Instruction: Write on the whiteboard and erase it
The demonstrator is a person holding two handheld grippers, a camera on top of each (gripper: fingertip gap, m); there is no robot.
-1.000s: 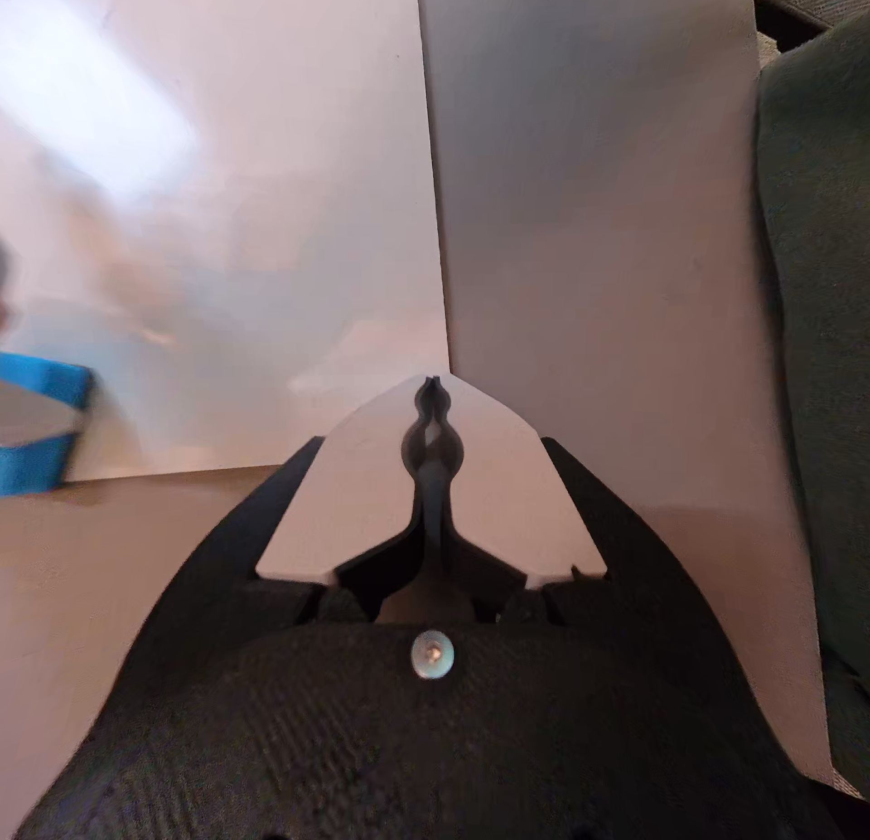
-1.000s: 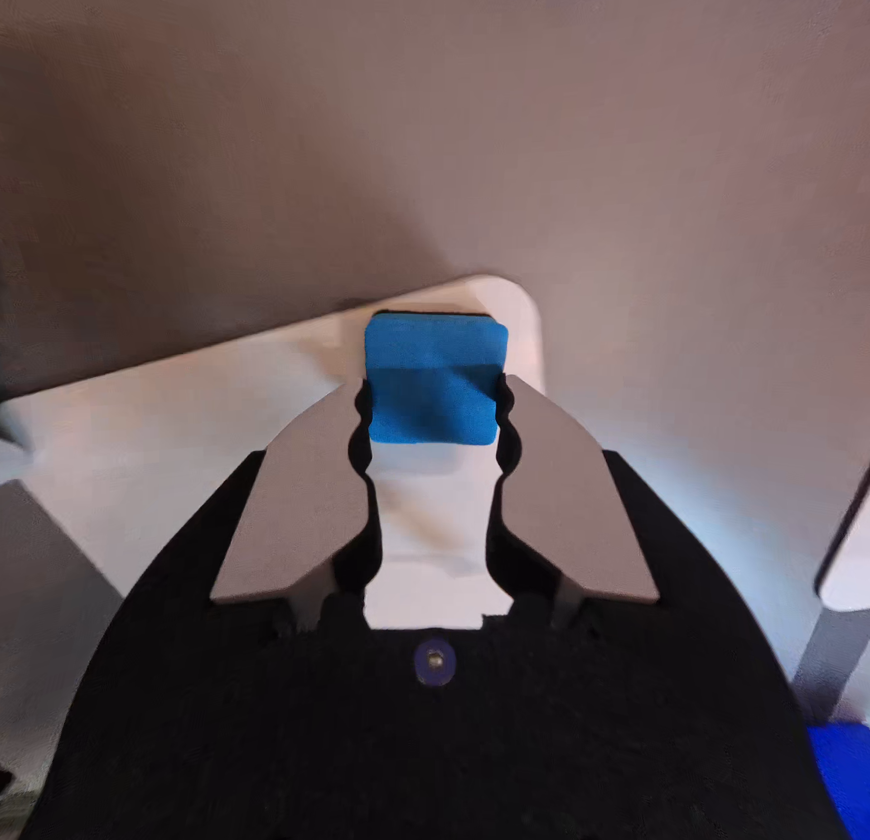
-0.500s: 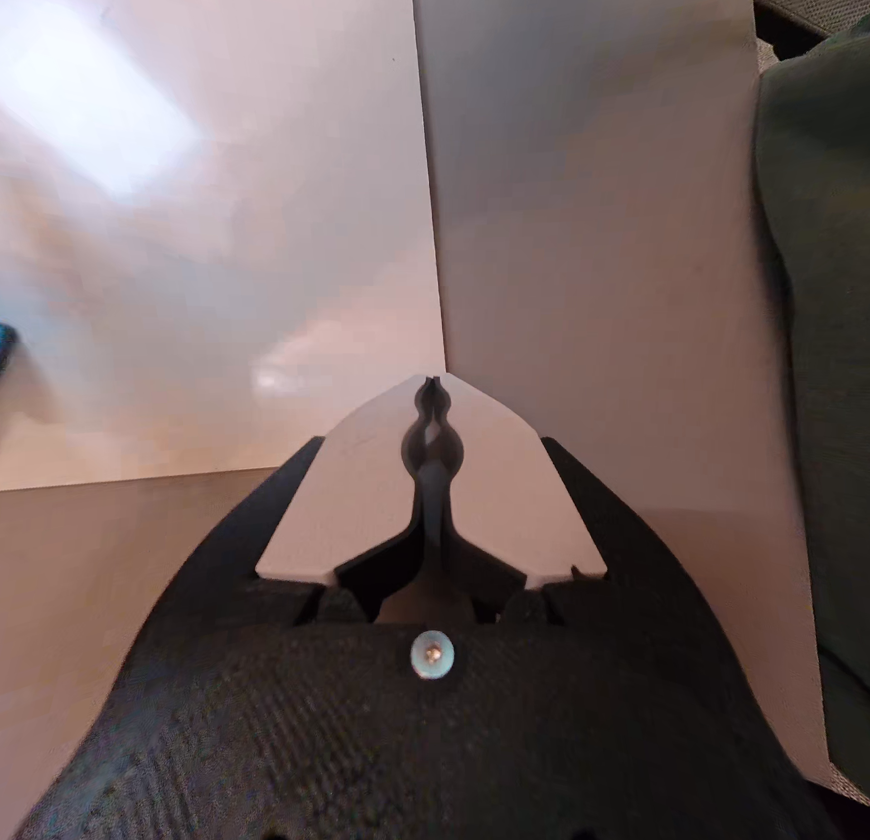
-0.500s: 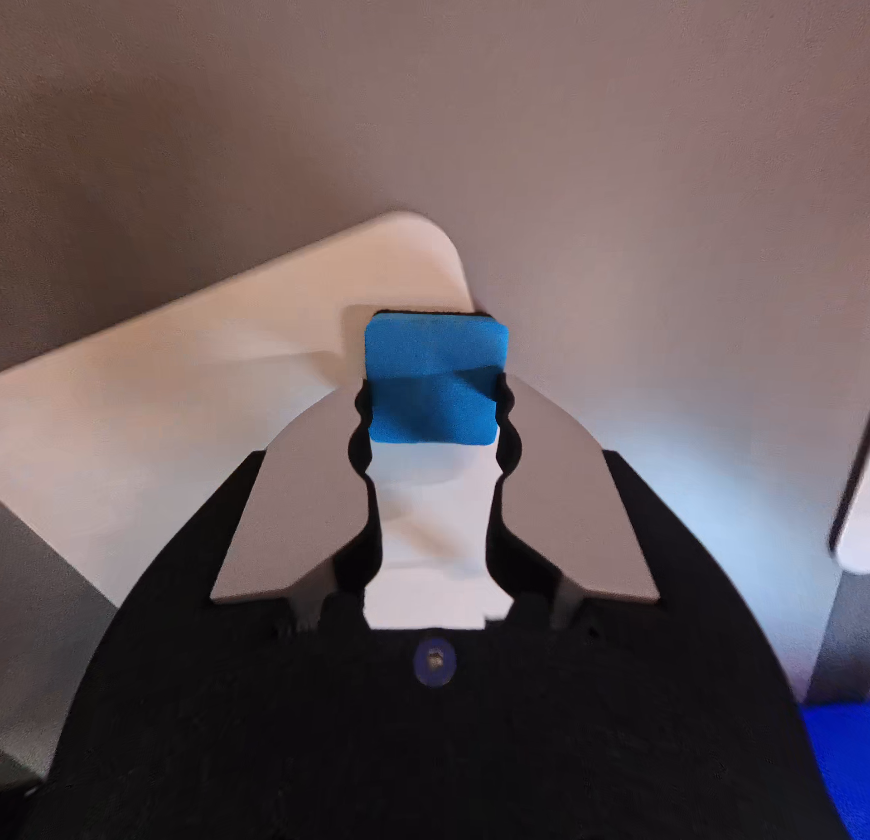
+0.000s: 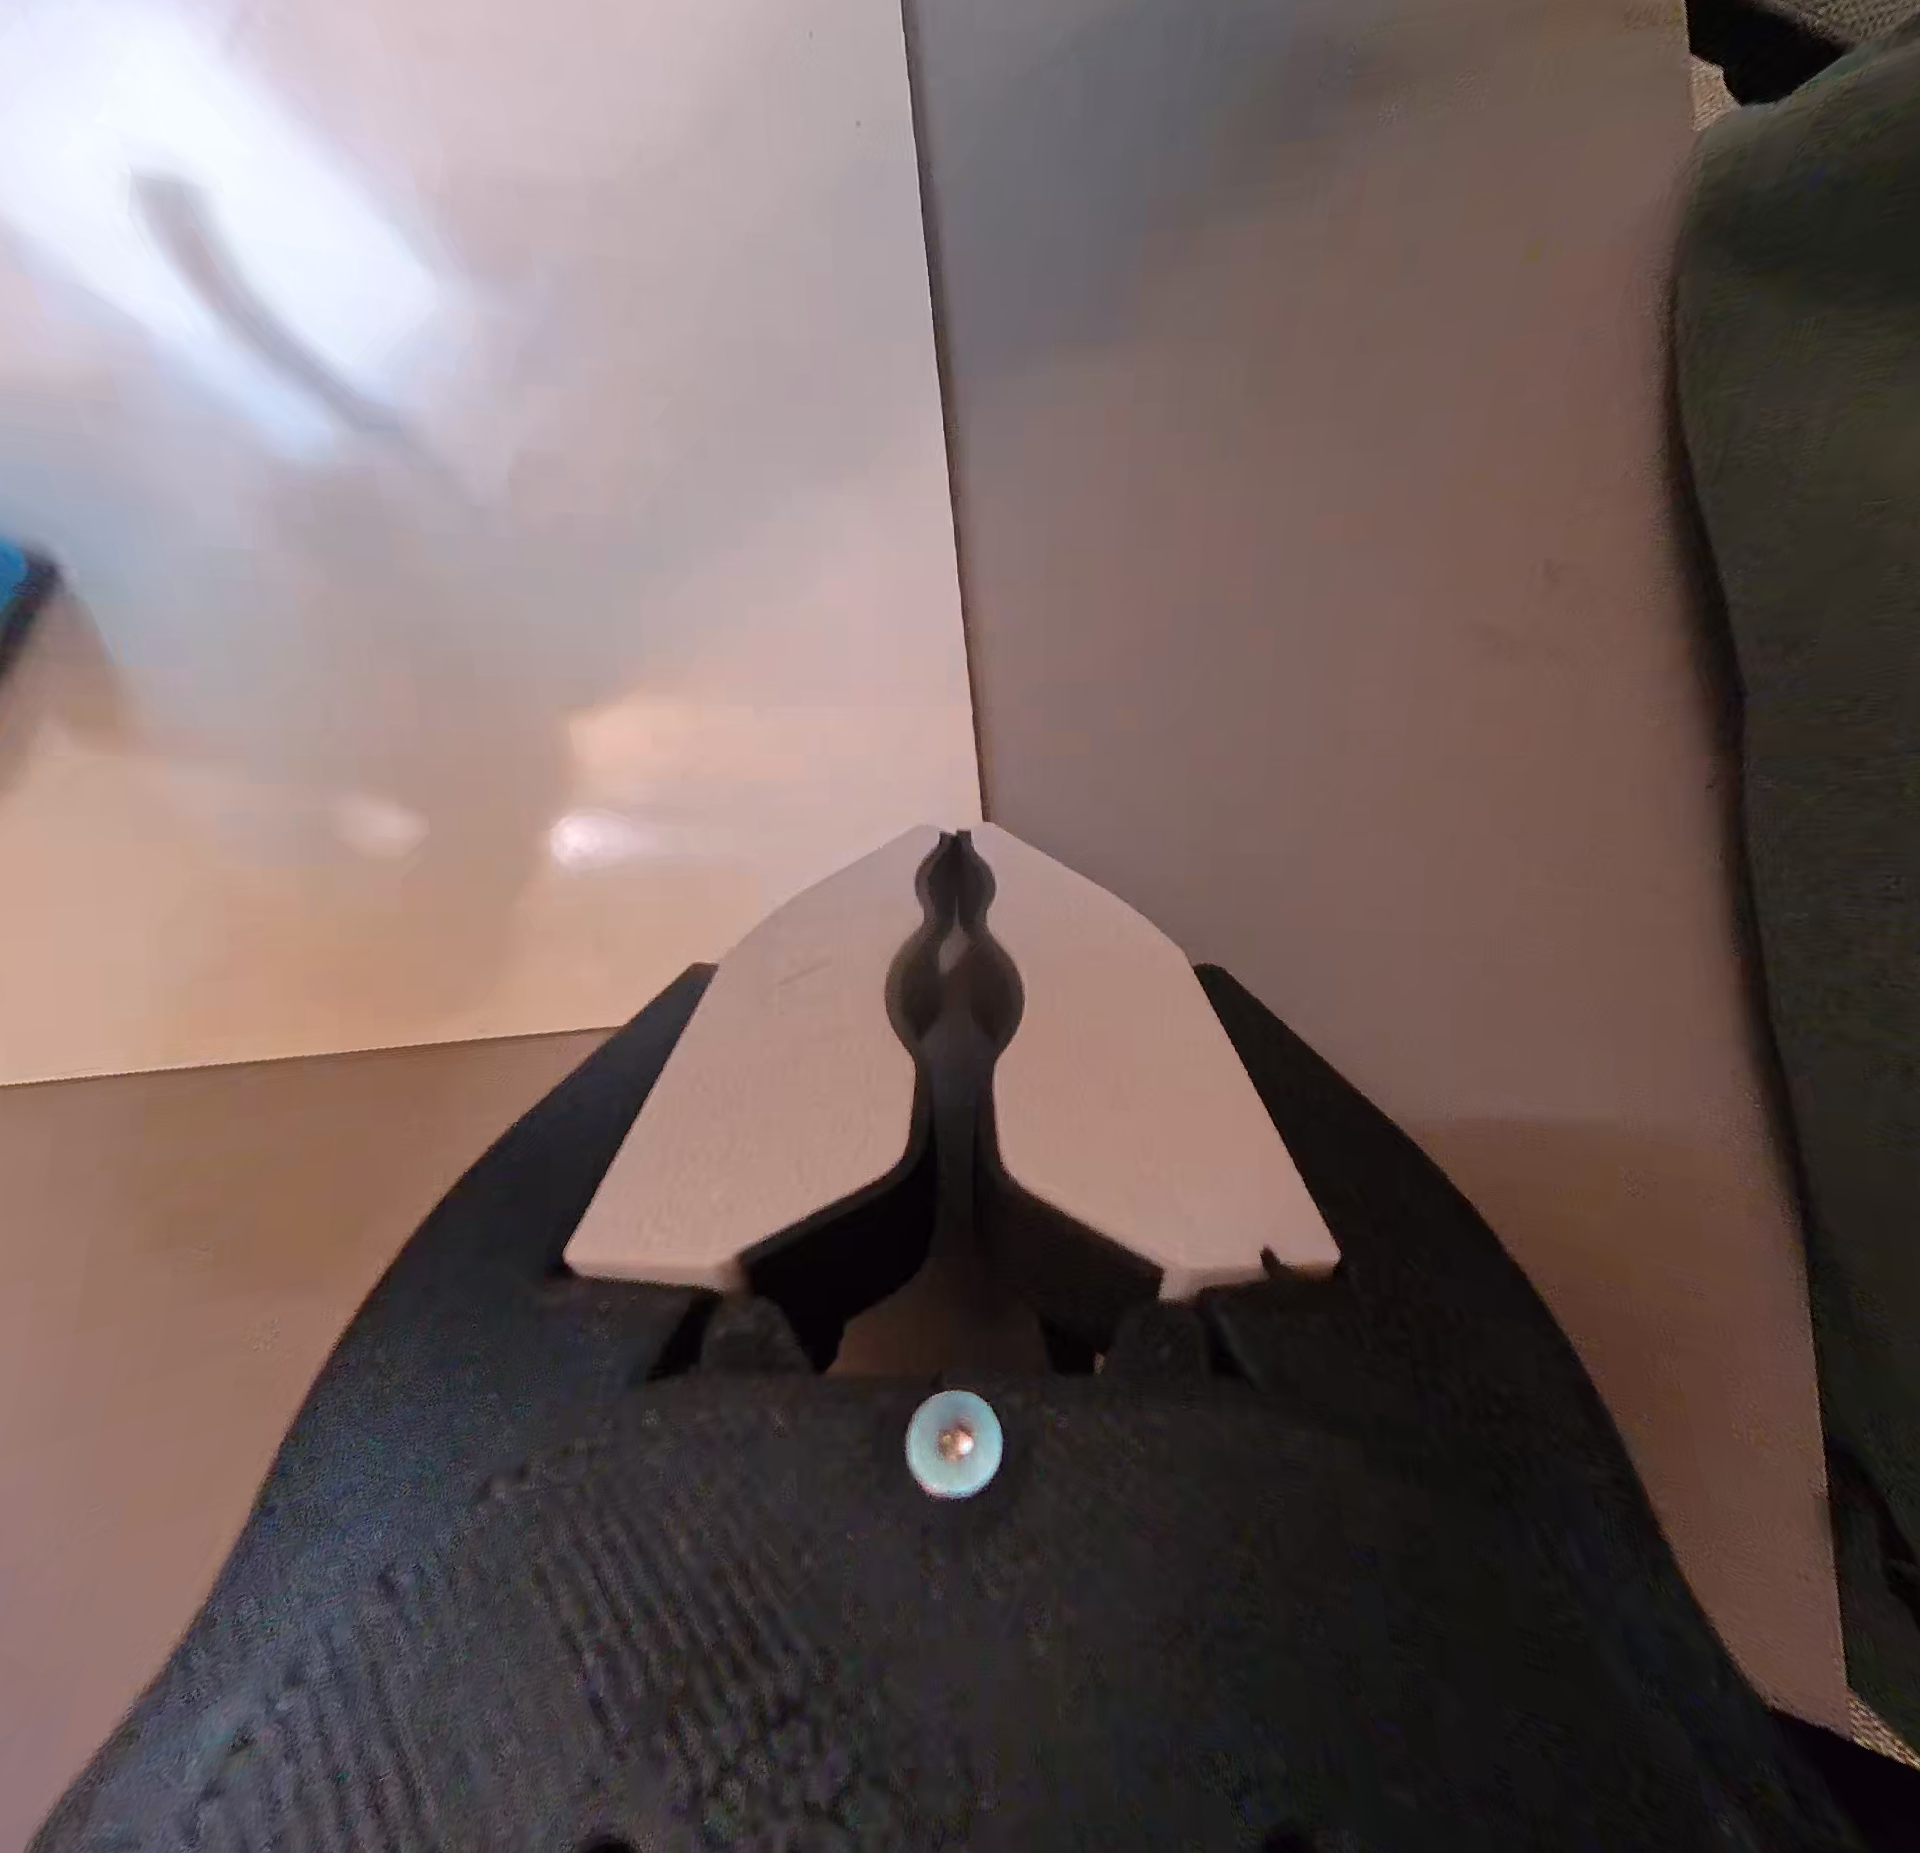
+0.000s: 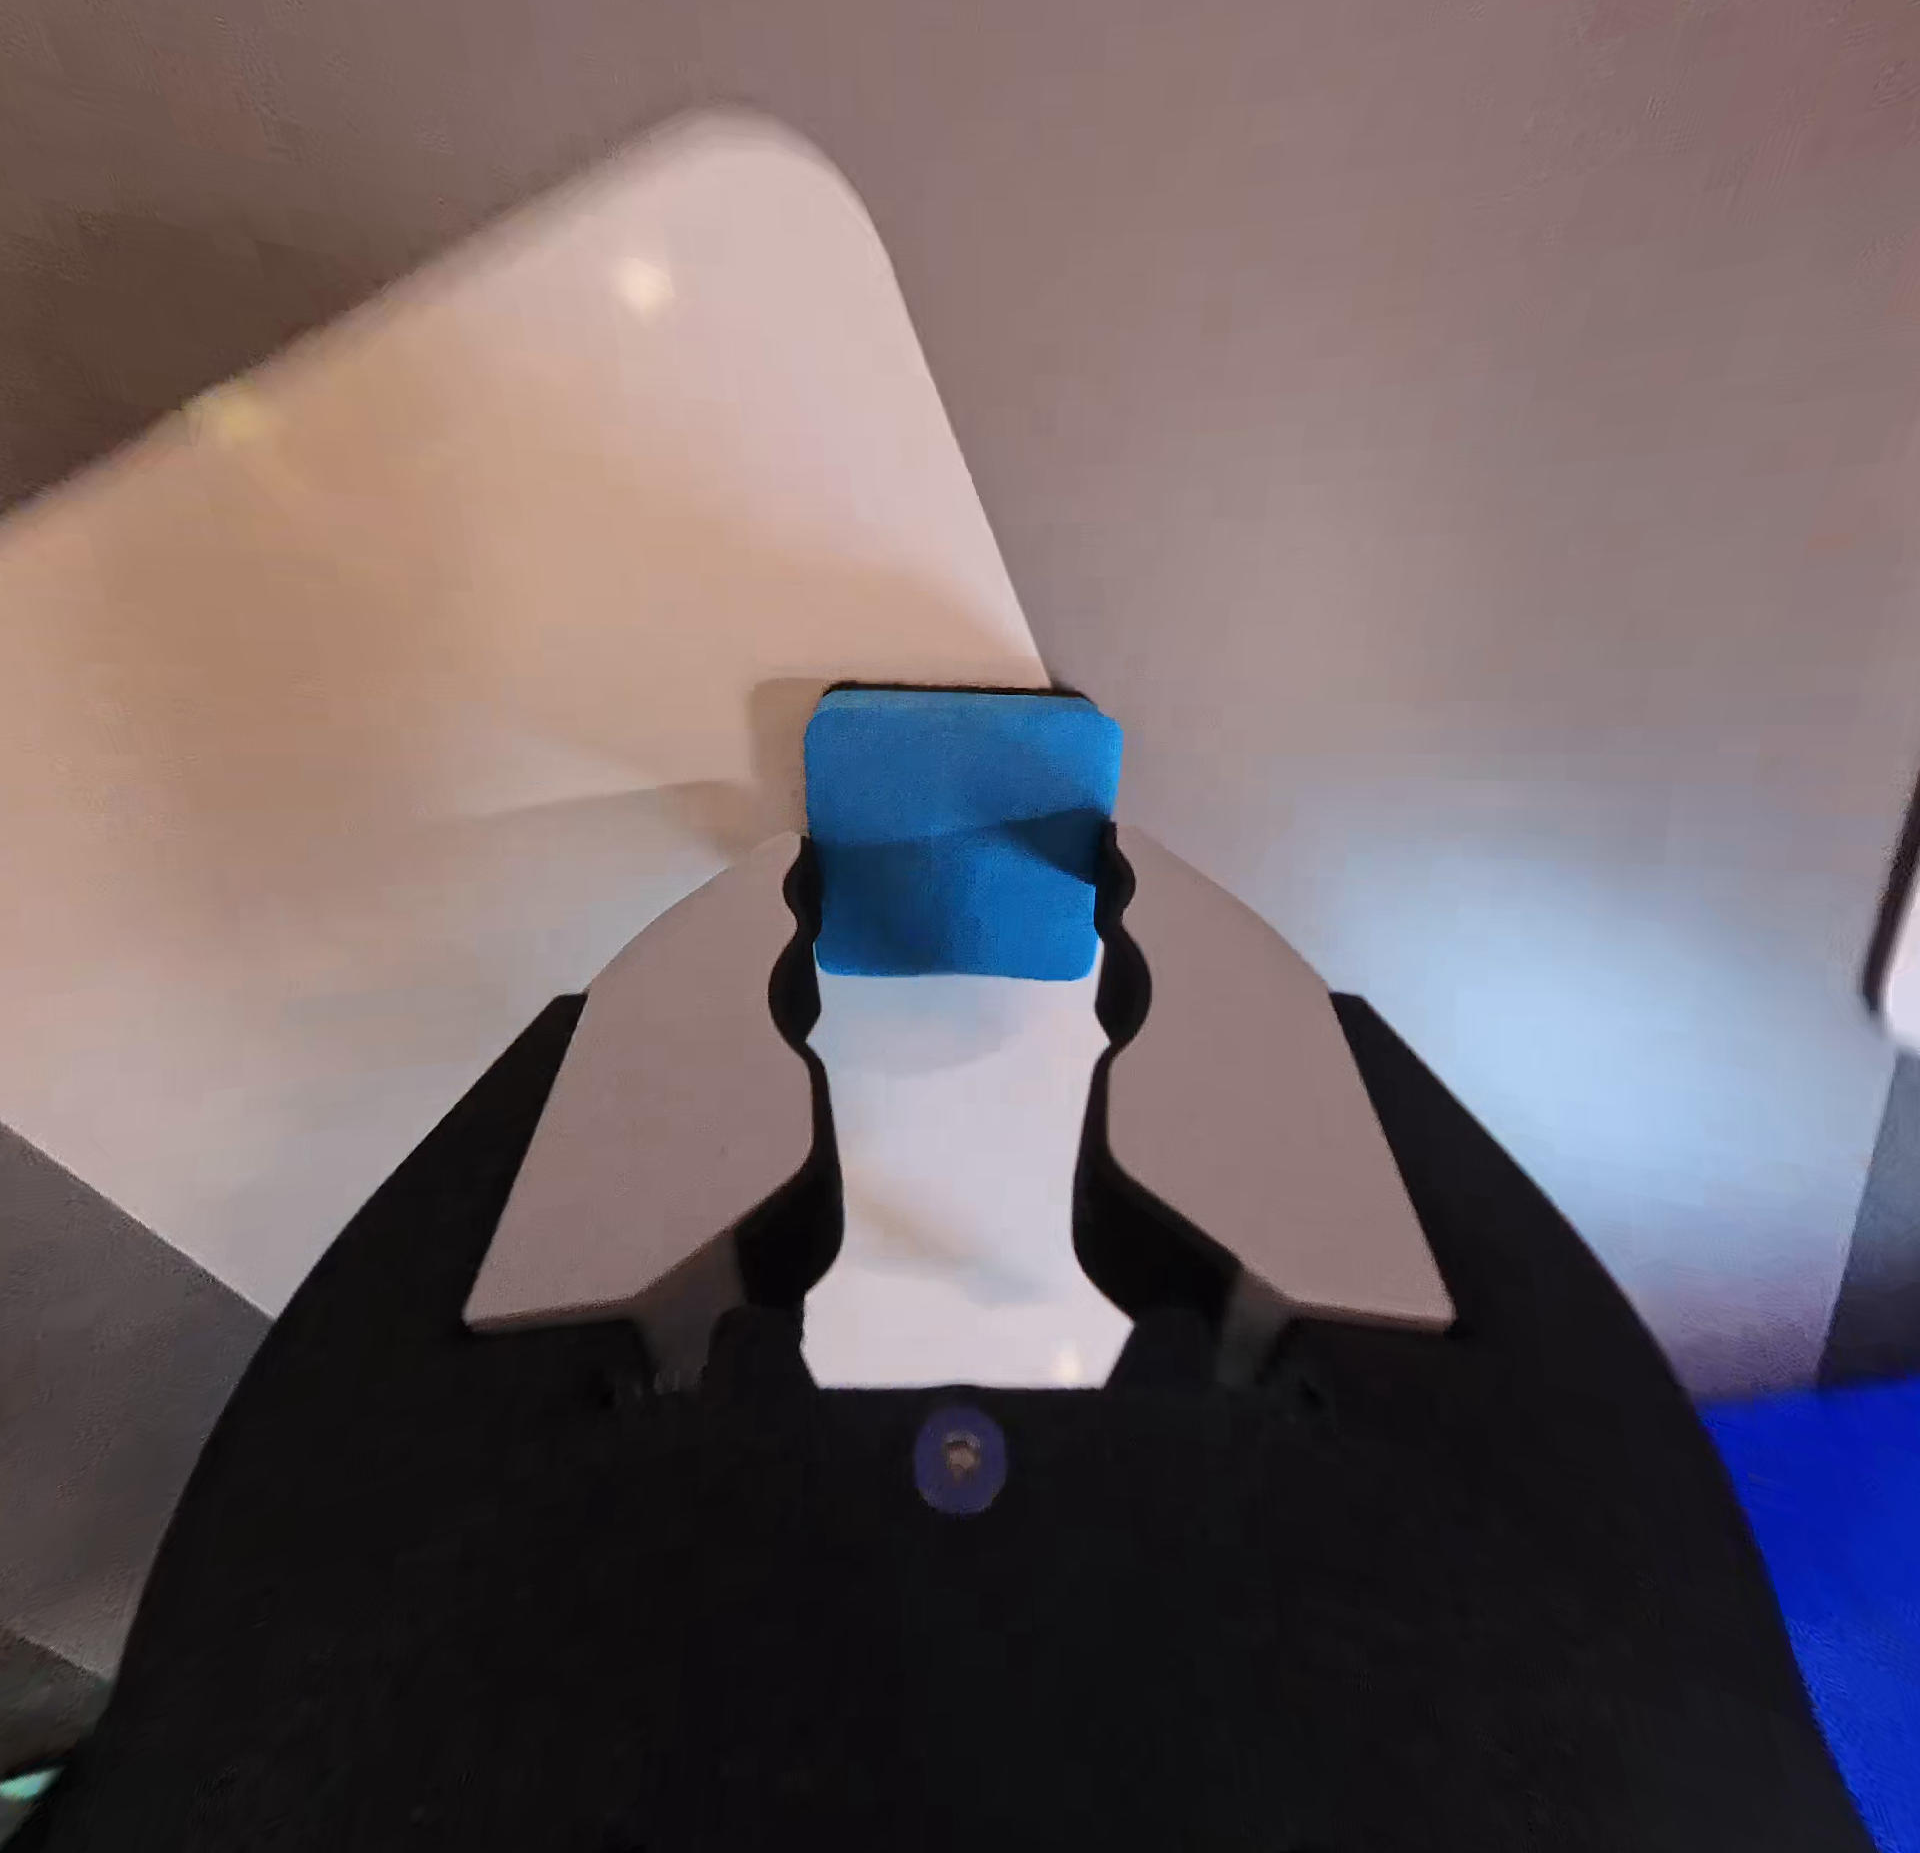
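Observation:
My right gripper (image 6: 954, 853) is shut on a blue square eraser (image 6: 961, 832) and holds it against the white whiteboard (image 6: 468, 660), near its right edge below the rounded corner. In the left wrist view the glossy whiteboard (image 5: 520, 453) stands upright on the tan table (image 5: 208, 1284). A blurred dark stroke (image 5: 260, 307) shows on its upper left. A sliver of the blue eraser (image 5: 19, 582) shows at the left edge. My left gripper (image 5: 956, 842) is shut and empty, at the board's lower right corner.
A matte grey wall (image 5: 1299, 453) stands behind the board. A dark green fabric mass (image 5: 1808, 868) fills the right edge of the left wrist view. A blue object (image 6: 1829, 1554) lies at the lower right of the right wrist view.
The right gripper with the eraser has moved down the board, away from its rounded corner. In the left wrist view a dark stroke has come into sight. The left gripper has stayed put.

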